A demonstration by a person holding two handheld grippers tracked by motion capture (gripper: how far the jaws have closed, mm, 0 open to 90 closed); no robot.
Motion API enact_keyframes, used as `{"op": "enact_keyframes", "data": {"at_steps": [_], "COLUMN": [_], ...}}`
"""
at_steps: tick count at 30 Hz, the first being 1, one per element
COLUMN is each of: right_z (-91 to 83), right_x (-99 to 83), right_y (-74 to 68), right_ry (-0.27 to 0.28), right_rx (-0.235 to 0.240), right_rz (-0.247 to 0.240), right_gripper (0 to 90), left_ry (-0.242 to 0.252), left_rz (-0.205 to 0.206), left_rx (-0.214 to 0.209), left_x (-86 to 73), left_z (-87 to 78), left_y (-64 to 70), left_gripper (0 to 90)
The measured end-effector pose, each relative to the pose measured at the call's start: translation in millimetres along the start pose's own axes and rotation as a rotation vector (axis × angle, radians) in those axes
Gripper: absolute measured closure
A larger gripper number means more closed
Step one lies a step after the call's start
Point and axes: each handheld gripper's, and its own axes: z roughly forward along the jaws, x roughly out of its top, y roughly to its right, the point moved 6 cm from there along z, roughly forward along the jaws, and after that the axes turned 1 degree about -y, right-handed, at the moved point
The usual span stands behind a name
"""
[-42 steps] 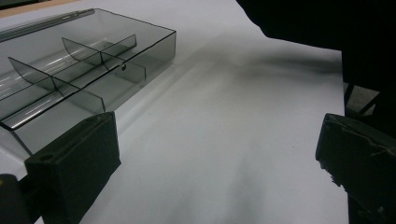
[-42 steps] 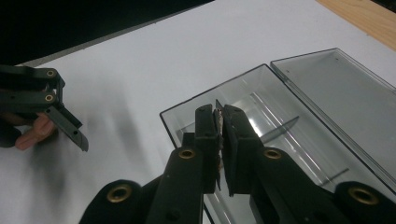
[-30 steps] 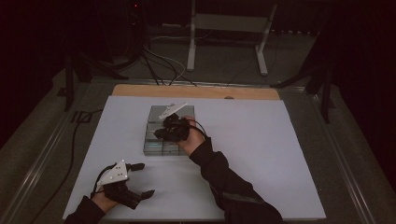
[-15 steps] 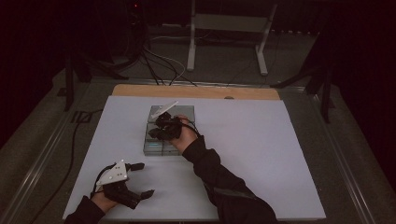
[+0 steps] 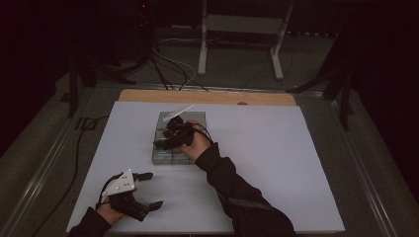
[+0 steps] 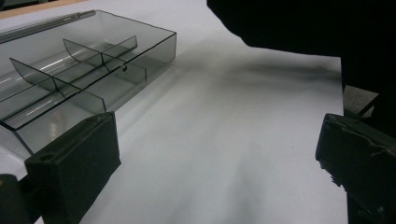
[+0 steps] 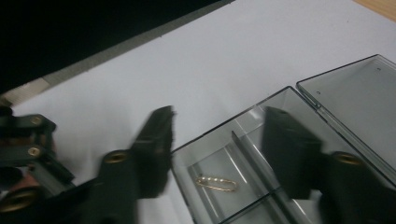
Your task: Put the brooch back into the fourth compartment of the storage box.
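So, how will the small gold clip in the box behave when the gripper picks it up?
The gold clip looks thin and flat, so probably light and hard to pinch off the smooth floor of the clear box. It may slide. The right gripper hangs open above it; the dividers could crowd its jaws.

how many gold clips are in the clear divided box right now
1. A gold clip lies flat in a compartment of the clear divided box, between the right gripper's open jaws. Other compartments are partly hidden, so more may be there.
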Motion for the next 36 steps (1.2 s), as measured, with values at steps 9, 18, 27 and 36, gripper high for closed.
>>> {"op": "enact_keyframes", "data": {"at_steps": [9,18,27,36], "right_z": [-13.2,-33.7,-64.8,-99.4], "right_x": [-2.4,-9.6,-23.4,-47.0], "right_y": [-0.2,-0.7,8.6,18.8], "right_ry": [0.039,0.044,0.074,0.111], "right_rx": [0.037,0.040,0.016,-0.005], "right_rz": [0.036,0.005,0.031,0.055], "right_gripper": [13.1,2.0,0.0,0.0], "left_ry": [0.000,-0.001,-0.006,-0.002], "left_rz": [-0.002,-0.004,-0.003,-0.002], "left_rx": [0.001,0.001,0.003,0.003], "left_x": [-0.1,0.0,-0.3,0.5], "left_z": [0.5,0.9,1.3,1.5], "left_y": [-0.1,-0.6,-0.6,-0.7], "left_gripper": [1.3,1.3,1.3,1.3]}}
